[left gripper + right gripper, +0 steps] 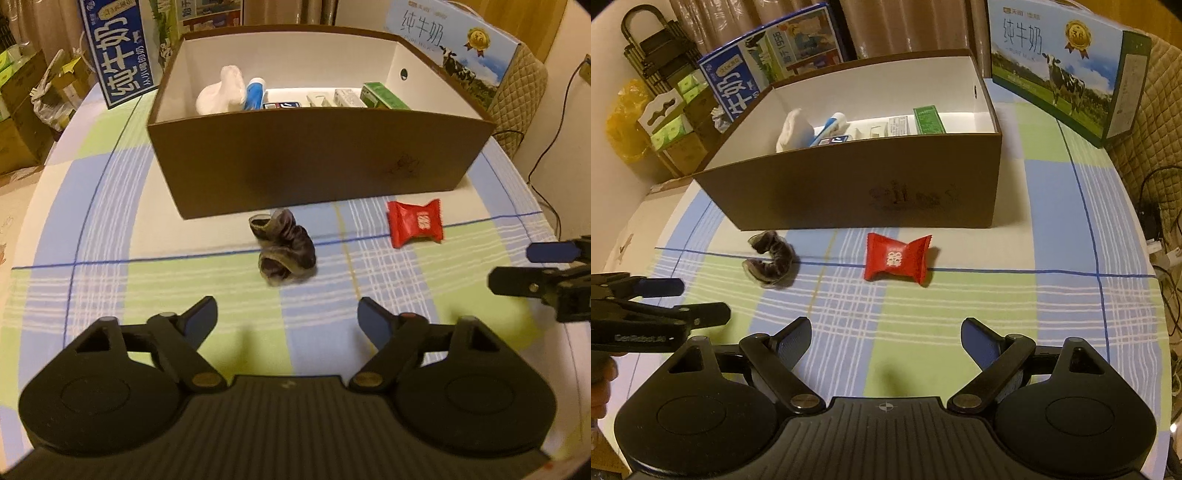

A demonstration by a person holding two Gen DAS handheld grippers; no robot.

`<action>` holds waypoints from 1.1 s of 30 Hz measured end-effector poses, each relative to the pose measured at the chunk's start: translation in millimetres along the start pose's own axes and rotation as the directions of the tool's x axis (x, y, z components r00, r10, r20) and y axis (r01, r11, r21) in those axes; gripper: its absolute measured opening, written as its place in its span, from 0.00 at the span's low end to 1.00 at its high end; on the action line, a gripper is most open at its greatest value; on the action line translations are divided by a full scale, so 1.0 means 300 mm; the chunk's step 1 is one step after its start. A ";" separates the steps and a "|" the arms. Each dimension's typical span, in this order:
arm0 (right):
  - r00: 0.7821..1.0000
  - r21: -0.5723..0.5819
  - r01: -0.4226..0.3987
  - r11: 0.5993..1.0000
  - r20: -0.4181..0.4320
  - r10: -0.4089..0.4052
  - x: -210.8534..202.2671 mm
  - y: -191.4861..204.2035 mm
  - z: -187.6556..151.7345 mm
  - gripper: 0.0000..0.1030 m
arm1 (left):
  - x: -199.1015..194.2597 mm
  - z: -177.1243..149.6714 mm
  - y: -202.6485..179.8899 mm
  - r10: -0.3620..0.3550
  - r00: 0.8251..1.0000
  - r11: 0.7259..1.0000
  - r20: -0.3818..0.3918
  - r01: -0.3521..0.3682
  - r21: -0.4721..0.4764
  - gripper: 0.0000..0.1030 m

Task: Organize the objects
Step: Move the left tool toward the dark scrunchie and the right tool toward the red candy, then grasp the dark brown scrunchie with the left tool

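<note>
A dark crumpled scrunchie (284,247) (771,263) lies on the checked tablecloth just before the brown box (317,162) (864,192). Right of it lies a red candy wrapper (414,223) (897,258). My left gripper (287,317) hovers open a short way in front of the scrunchie, nothing between its blue pads. My right gripper (886,338) is open too, facing the candy wrapper from nearer the table edge. Each gripper shows at the other view's edge, the right gripper (532,269) at the right and the left gripper (698,299) at the left. Inside the box sit a white cloth (221,90), a blue tube (255,94) and small cartons (382,96).
Milk cartons stand behind the box: a blue one (112,48) at the back left and a cow-printed one (458,40) (1067,62) at the back right. A quilted chair back (521,96) and cables (1160,221) lie beyond the round table's right edge. Stacked boxes (676,122) stand at left.
</note>
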State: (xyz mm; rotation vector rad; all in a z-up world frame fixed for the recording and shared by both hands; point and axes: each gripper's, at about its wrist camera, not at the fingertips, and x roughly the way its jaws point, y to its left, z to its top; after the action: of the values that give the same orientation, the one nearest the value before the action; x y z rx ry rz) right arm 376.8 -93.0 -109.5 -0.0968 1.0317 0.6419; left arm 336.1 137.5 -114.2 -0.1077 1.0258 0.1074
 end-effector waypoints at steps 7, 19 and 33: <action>1.000 0.018 0.015 1.000 -0.013 -0.015 0.057 -0.027 0.022 0.83 | 0.118 0.061 0.014 -0.019 1.000 0.999 0.005 0.019 -0.033 0.66; 1.000 0.046 0.020 0.999 -0.007 -0.020 0.125 -0.045 0.076 0.83 | 0.258 0.124 0.016 -0.013 0.999 0.999 -0.029 0.012 -0.035 0.49; 0.997 -0.247 -0.052 0.967 0.035 0.063 0.203 -0.017 0.136 0.82 | 0.254 0.107 0.047 -0.024 0.999 0.999 -0.021 0.024 -0.025 0.19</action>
State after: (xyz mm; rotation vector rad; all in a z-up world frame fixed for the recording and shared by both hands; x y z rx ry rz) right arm 432.1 -54.6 -139.3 -0.2702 0.9129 0.8207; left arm 400.5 159.0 -163.7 -0.1437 1.0447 0.0971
